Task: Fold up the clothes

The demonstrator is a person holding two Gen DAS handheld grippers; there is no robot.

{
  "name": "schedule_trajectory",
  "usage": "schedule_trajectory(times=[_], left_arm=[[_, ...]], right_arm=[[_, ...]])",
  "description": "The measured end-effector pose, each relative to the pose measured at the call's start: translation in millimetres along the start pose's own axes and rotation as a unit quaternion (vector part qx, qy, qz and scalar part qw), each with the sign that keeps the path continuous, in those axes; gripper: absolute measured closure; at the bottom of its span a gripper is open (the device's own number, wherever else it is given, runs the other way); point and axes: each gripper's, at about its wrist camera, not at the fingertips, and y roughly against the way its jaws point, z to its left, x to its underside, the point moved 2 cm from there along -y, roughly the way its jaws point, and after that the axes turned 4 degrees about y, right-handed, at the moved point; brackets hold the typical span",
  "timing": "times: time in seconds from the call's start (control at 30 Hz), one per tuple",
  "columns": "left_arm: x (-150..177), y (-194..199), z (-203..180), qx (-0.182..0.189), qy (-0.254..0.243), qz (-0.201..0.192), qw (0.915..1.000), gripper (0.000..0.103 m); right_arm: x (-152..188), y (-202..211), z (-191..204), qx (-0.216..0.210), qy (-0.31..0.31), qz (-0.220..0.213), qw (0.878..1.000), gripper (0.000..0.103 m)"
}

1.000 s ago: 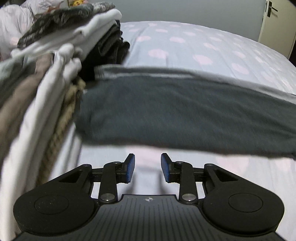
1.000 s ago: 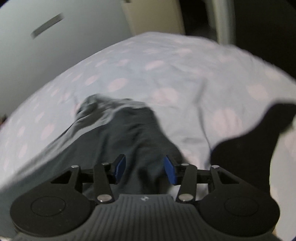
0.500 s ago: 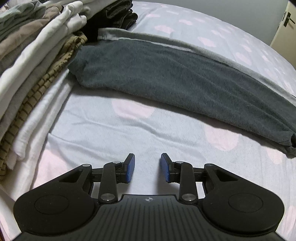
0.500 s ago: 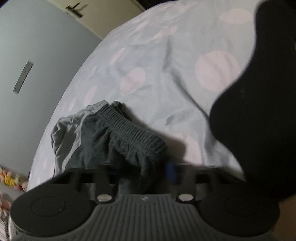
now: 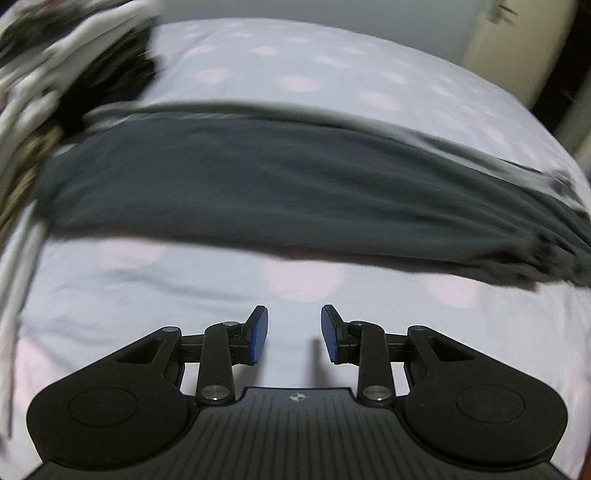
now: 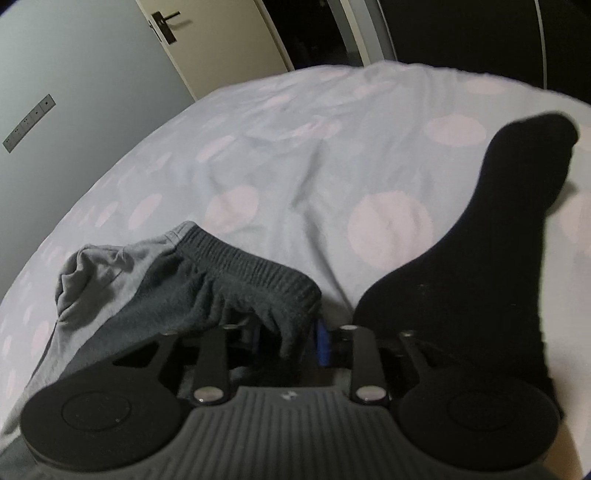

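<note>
Dark grey trousers with a light grey side panel lie stretched across the bed, folded lengthwise. My left gripper is open and empty, above the sheet just short of the trousers' near edge. In the right wrist view the trousers' ribbed waistband bunches over my right gripper. The cloth hides most of the fingers; one blue pad shows beside the cloth, and the jaws stand shut on the waistband end.
A tall stack of folded clothes stands at the left. A black sock lies on the spotted bedsheet to the right. A door and dark doorway lie beyond the bed.
The left gripper has tilted up and swung, blurring its view, still open. The right gripper has closed on the waistband end and lifted it slightly.
</note>
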Motion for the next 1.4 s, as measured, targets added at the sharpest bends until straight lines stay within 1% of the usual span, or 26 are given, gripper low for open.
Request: schedule_trajectory(times=[0.1,0.17,0.23,0.27,0.33,0.4,0.47,0.6,0.63,0.67,0.7,0.73,0.77,0.83,0.87,0.93,0.97,1.07,1.1,1.17,1.23,1.27,1.3,1.33,1.37,1.4], left_arm=[[-2.5,-0.6,-51.9,0.037,-0.055,-0.016,0.9976,0.067],[-3.6,-1.9,-88.1,0.068,-0.090,-0.027,0.9932,0.067],[-3.6,-6.1,-124.6,0.096,-0.119,-0.032,0.9877,0.062],[-3.4,-8.7,-143.3,0.110,-0.133,-0.033,0.9844,0.056],[-4.0,-16.3,-177.7,0.133,-0.161,-0.036,0.9774,0.055],[-4.3,-27.9,-209.6,0.145,-0.191,-0.038,0.9701,0.054],[-4.9,-42.6,-234.2,0.141,-0.212,-0.039,0.9662,0.054],[-6.2,-72.2,-259.6,0.129,-0.224,-0.023,0.9658,0.054],[-5.8,-77.3,-262.8,0.123,-0.226,-0.024,0.9661,0.055],[-7.0,-82.5,-264.5,0.113,-0.227,-0.026,0.9669,0.060],[-8.2,-87.4,-266.1,0.105,-0.228,-0.028,0.9675,0.079],[-9.1,-89.3,-266.1,0.103,-0.227,-0.026,0.9681,0.091],[-9.4,-91.2,-266.1,0.107,-0.223,-0.019,0.9687,0.095],[-5.3,-82.1,-262.8,0.126,-0.217,-0.017,0.9678,0.096],[-1.1,-72.2,-261.9,0.147,-0.221,-0.018,0.9640,0.096],[13.4,-53.2,-258.2,0.172,-0.229,-0.018,0.9581,0.096],[23.3,-47.1,-255.3,0.174,-0.233,-0.011,0.9566,0.096],[48.5,-53.6,-242.6,0.154,-0.225,0.014,0.9620,0.097],[56.2,-55.9,-238.3,0.148,-0.221,0.022,0.9638,0.096],[59.3,-63.2,-229.6,0.150,-0.186,0.020,0.9708,0.096],[57.6,-62.1,-228.5,0.152,-0.168,0.016,0.9738,0.094],[56.8,-61.2,-227.8,0.153,-0.159,0.014,0.9752,0.087],[56.4,-57.3,-225.6,0.152,-0.155,0.014,0.9761,0.074],[56.5,-51.9,-220.6,0.155,-0.147,0.013,0.9767,0.068],[56.5,-46.5,-215.1,0.159,-0.140,0.012,0.9773,0.057],[55.7,-41.2,-204.5,0.162,-0.128,0.009,0.9783,0.053]], right_arm=[[5.3,19.2,5.7,0.001,0.017,-0.019,1.000,0.065],[9.3,33.0,9.2,0.001,0.027,-0.030,0.999,0.064],[13.0,46.8,13.3,-0.004,0.036,-0.038,0.999,0.062],[14.7,54.4,16.2,-0.011,0.040,-0.041,0.998,0.062],[15.3,66.4,22.0,-0.022,0.046,-0.052,0.997,0.058],[16.7,75.9,26.9,-0.027,0.053,-0.067,0.996,0.057],[19.1,80.6,31.1,-0.032,0.064,-0.073,0.995,0.057],[23.7,82.6,36.1,-0.039,0.093,-0.079,0.992,0.057],[24.4,82.1,36.7,-0.041,0.099,-0.079,0.991,0.057],[25.0,81.2,37.0,-0.042,0.105,-0.079,0.990,0.057],[25.7,80.4,36.9,-0.043,0.110,-0.080,0.990,0.057],[26.2,79.3,36.6,-0.042,0.115,-0.079,0.989,0.057],[26.5,78.1,36.2,-0.040,0.119,-0.078,0.989,0.057],[26.4,76.4,34.4,-0.038,0.117,-0.075,0.990,0.057],[26.2,75.9,33.4,-0.036,0.113,-0.073,0.990,0.057],[25.5,75.2,31.4,-0.033,0.105,-0.068,0.992,0.057],[25.6,74.8,31.0,-0.031,0.102,-0.066,0.992,0.057],[28.3,72.6,33.6,-0.024,0.102,-0.058,0.993,0.057],[29.5,71.9,34.9,-0.023,0.102,-0.055,0.993,0.057],[32.0,72.8,39.4,-0.025,0.108,-0.051,0.993,0.057],[34.5,74.4,46.2,-0.035,0.118,-0.044,0.991,0.058],[36.2,75.6,49.8,-0.041,0.122,-0.042,0.991,0.058],[38.0,76.9,54.2,-0.047,0.125,-0.038,0.990,0.058],[40.0,78.2,59.0,-0.053,0.127,-0.034,0.990,0.058],[42.2,79.8,63.9,-0.059,0.128,-0.031,0.989,0.057],[45.2,82.1,69.4,-0.067,0.130,-0.029,0.989,0.058]])
